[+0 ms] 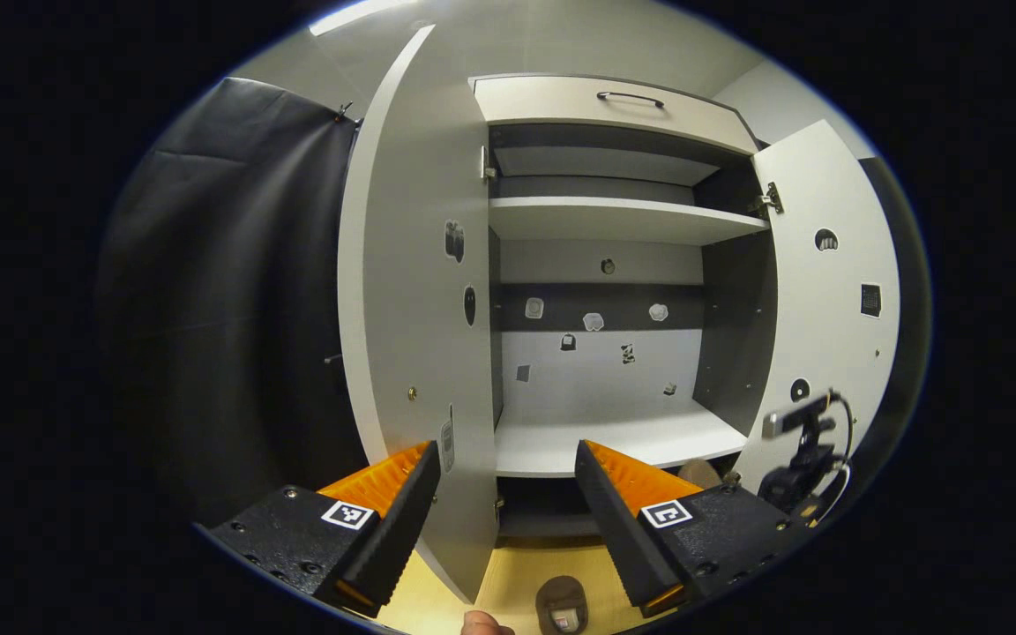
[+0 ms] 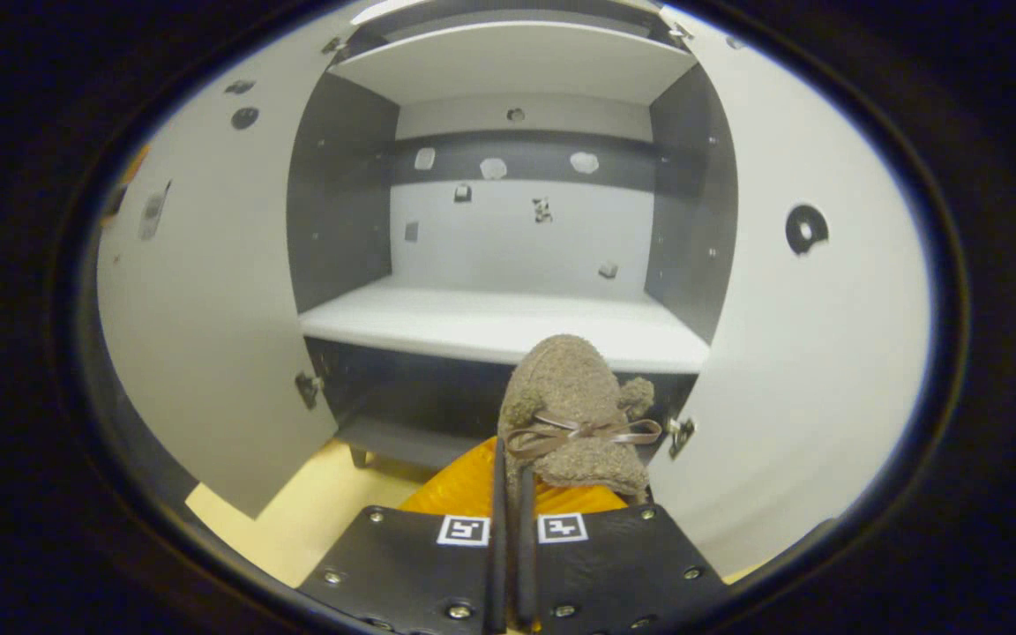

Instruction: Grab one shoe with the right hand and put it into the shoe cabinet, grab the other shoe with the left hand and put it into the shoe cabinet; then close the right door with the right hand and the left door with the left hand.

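In the right gripper view my right gripper (image 2: 512, 467) is shut on a brown fuzzy shoe (image 2: 574, 414) with a ribbon bow. It holds the shoe up in front of the open shoe cabinet, level with the front edge of the white shelf (image 2: 508, 322). In the left gripper view my left gripper (image 1: 504, 494) is open with nothing between its fingers, facing the cabinet's white shelf (image 1: 614, 437). Below it the other brown shoe (image 1: 561, 604) lies on the pale floor. The right gripper (image 1: 803, 459) appears low on the right by the right door.
Both cabinet doors stand open: the left door (image 1: 420, 309) is close to my left gripper's left finger, the right door (image 1: 825, 309) is swung wide. A drawer with a handle (image 1: 631, 97) tops the cabinet. A fingertip (image 1: 481, 624) shows at the bottom edge.
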`<action>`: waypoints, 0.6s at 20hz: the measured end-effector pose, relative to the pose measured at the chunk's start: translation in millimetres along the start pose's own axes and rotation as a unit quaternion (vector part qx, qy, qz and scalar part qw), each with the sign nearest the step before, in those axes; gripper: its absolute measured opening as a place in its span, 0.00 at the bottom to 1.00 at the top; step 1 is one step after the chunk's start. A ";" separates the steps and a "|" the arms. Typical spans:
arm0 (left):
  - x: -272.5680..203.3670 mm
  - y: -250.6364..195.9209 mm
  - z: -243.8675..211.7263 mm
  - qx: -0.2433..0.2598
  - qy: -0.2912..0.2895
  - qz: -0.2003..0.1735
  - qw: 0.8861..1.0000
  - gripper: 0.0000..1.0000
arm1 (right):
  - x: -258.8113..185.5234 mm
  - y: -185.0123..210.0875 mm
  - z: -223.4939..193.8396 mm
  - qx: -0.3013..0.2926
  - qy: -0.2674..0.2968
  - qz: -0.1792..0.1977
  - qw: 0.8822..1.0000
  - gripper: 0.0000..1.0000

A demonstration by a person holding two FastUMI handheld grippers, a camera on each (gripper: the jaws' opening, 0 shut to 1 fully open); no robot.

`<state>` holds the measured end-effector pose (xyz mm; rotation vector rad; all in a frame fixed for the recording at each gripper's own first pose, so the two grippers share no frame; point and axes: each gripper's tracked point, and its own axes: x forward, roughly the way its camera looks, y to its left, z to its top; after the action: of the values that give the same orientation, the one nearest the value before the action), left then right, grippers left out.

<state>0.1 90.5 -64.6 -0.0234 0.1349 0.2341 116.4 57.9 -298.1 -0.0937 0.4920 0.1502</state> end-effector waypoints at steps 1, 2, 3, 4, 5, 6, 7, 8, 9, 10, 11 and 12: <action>0.1 -1.1 0.0 -0.001 -0.001 -0.002 1.000 0.95 | 9.4 -3.2 17.1 -0.006 -0.011 -0.002 1.000 0.06; 0.3 -1.3 0.0 -0.002 -0.001 -0.003 1.000 0.95 | 17.9 -6.2 33.8 -0.014 -0.019 -0.004 1.000 0.06; 1.4 -1.8 -0.1 -0.001 -0.001 -0.003 1.000 0.95 | 26.4 -9.1 50.0 -0.021 -0.029 -0.006 0.999 0.06; 1.9 -1.9 -0.8 0.000 0.000 -0.002 1.000 0.95 | 37.5 -12.5 65.2 -0.026 -0.036 -0.008 0.999 0.06; 2.6 -1.5 -0.8 0.001 0.000 0.000 1.000 0.95 | 48.4 -15.4 76.6 -0.030 -0.040 -0.009 0.999 0.06; 3.4 -1.9 -0.8 0.001 0.000 0.001 1.000 0.95 | 58.9 -16.5 88.3 -0.033 -0.044 -0.010 0.998 0.06; 4.0 -2.0 -0.2 0.001 0.000 0.002 1.000 0.95 | 71.7 -18.6 98.1 -0.036 -0.046 -0.011 0.998 0.06; 4.3 -2.0 0.3 0.000 0.000 0.004 1.000 0.95 | 86.0 -21.3 104.2 -0.038 -0.043 -0.012 0.998 0.06; 4.6 -2.1 -0.2 0.000 0.000 0.005 1.000 0.95 | 98.9 -21.4 110.7 -0.034 -0.044 -0.011 0.998 0.06; 6.0 -2.2 -0.6 0.000 0.001 0.006 1.000 0.95 | 111.8 -21.6 114.8 -0.032 -0.040 -0.011 0.999 0.06; 6.5 -2.3 -0.4 0.001 0.002 0.008 1.000 0.95 | 123.6 -23.8 118.4 -0.034 -0.036 -0.014 0.999 0.06; 7.0 -2.4 -0.8 0.002 0.002 0.010 1.000 0.95 | 134.6 -26.1 119.9 -0.038 -0.034 -0.018 0.999 0.06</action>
<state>7.3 89.7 -66.3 -0.0194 0.1399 0.2535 293.4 63.5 -255.7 -0.1704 0.4174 0.1370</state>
